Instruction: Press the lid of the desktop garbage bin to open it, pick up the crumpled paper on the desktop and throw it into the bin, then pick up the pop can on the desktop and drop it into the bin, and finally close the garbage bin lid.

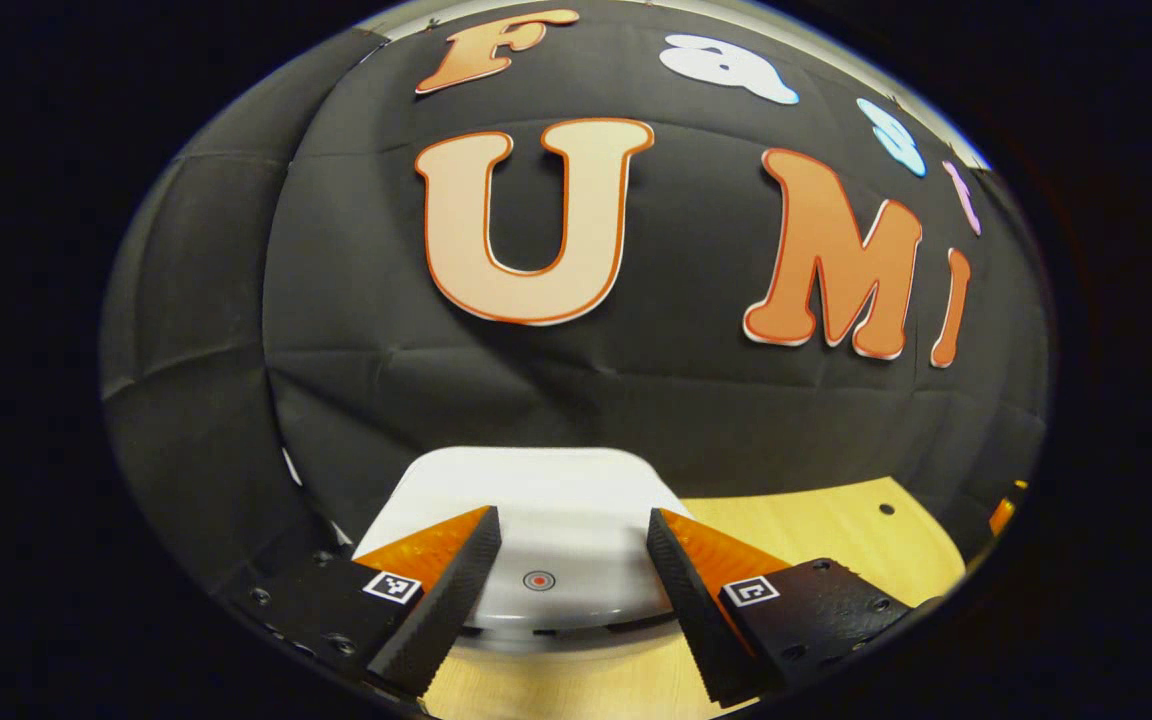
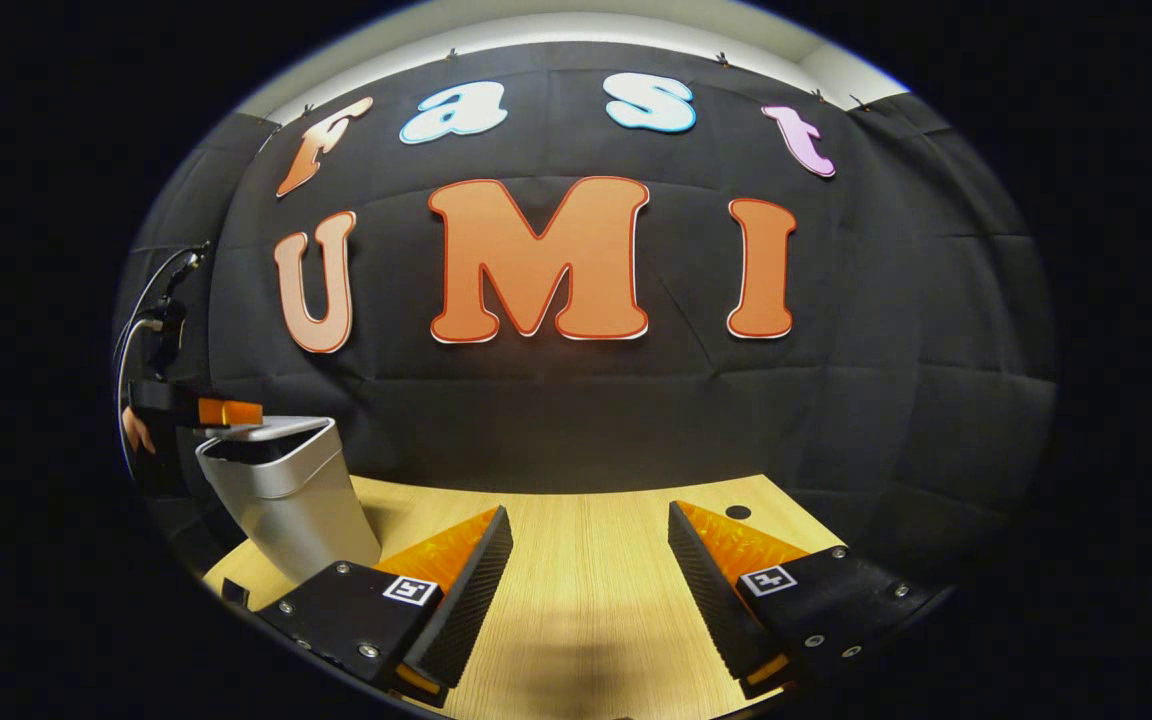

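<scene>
Bin lid (image 1: 546, 520) down; left hand-held gripper (image 1: 574, 560) spread above it, right hand-held gripper (image 2: 591, 565) spread over bare bench (image 2: 586, 600).

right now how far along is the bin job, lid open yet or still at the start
Done: hard to tell. In the right gripper view the garbage bin shows a dark gap under its lid, so it is not fully shut. In hand: the left gripper hangs open over the lid's button, empty; whether it is opening or closing I cannot tell. The right gripper is open and empty over the desktop.
</scene>
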Action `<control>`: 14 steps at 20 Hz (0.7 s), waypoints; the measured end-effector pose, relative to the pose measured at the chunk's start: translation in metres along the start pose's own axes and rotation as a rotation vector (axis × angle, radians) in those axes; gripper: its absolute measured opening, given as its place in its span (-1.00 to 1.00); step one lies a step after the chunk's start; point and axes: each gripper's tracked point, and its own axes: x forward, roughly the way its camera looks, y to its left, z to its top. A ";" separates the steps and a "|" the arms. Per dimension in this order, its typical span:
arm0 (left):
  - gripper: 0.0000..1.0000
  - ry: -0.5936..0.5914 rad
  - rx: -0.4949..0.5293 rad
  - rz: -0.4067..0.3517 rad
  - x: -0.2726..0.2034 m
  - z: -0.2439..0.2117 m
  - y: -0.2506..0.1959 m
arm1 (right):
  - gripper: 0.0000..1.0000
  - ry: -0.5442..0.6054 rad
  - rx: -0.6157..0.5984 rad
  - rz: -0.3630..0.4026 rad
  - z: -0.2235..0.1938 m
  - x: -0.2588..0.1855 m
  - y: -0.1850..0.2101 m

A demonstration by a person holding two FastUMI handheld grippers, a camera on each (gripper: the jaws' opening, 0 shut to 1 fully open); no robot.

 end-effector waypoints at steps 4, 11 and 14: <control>0.83 -0.068 0.042 0.043 -0.010 -0.010 -0.004 | 0.87 0.011 -0.017 -0.004 -0.005 -0.001 0.002; 0.89 -0.151 0.062 0.032 -0.021 -0.009 -0.011 | 0.87 0.020 -0.023 0.014 -0.007 -0.005 0.012; 0.91 -0.211 0.054 0.037 -0.045 0.008 -0.020 | 0.87 0.003 -0.027 0.007 -0.002 -0.008 0.011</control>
